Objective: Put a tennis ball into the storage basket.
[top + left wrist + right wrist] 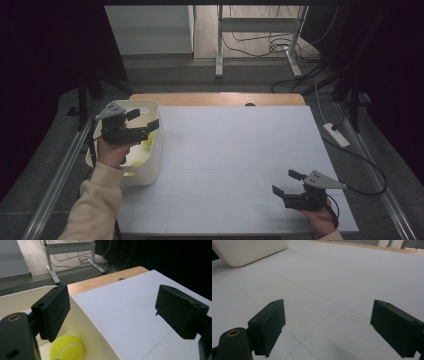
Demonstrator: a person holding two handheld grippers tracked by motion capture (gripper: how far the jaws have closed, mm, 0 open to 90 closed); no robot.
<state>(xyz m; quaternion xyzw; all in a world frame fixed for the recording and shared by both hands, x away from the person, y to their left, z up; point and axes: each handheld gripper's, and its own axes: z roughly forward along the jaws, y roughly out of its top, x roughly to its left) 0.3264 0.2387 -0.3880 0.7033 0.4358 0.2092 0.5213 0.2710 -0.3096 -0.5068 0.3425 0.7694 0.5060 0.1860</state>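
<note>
— Jaws of the left gripper [112,315] stand wide and empty over the bin's [150,165] rim; why?
— Likely it dropped the ball [66,347], which lies inside.
— And the right gripper [286,184]?
— Wide open, empty, parked low over the table [235,150].

High view: overhead from the person's side, looking forward and down over the whole counter [235,165]. Left gripper view: close above the bin [97,340], facing along its rim across the counter. Right gripper view: low, near the surface, facing the bin. All three share the bin.
</note>
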